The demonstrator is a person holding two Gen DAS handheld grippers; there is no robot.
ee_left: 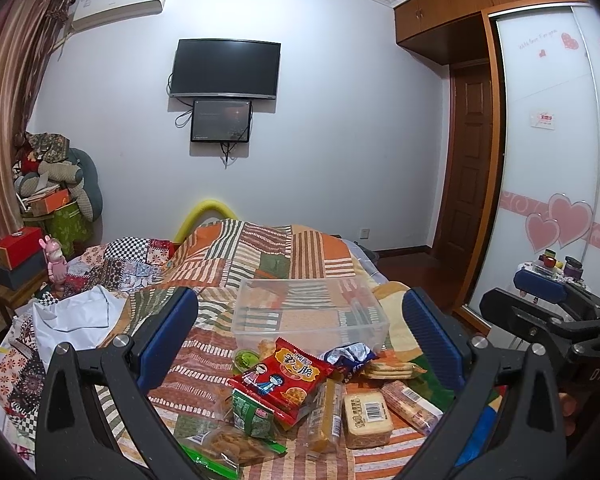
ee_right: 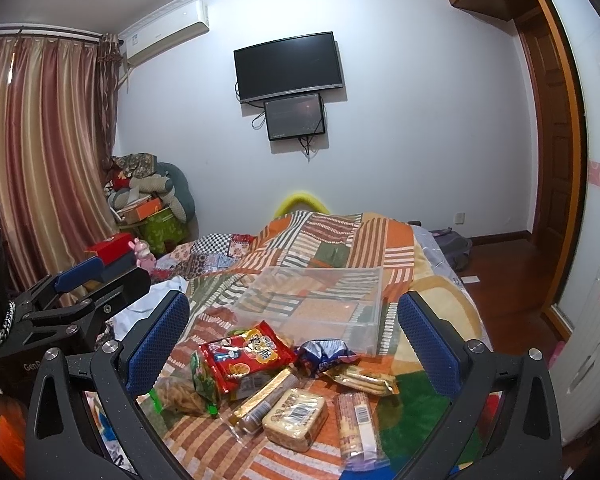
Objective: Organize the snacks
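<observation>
Just beyond the snacks (ee_left: 300, 392), clear bin (ee_left: 312, 312) sits empty.

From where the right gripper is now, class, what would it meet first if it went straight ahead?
Probably the clear plastic bin, which lies ahead of the open right gripper. The snack pile, including the red snack packet, sits lower; depth is uncertain.

One clear plastic bin (ee_left: 312, 312) is sitting on the bedspread, and I'm counting about nine snack packs lying in front of it: one red packet (ee_left: 280, 380), one blue wrapper (ee_left: 350, 354), two green packs (ee_left: 250, 410), one gold stick (ee_right: 264, 400), one square cake (ee_right: 296, 418), one barcoded roll (ee_right: 356, 420), two cracker packs (ee_right: 360, 378). Two screens (ee_left: 226, 68) are hanging on the wall.
</observation>
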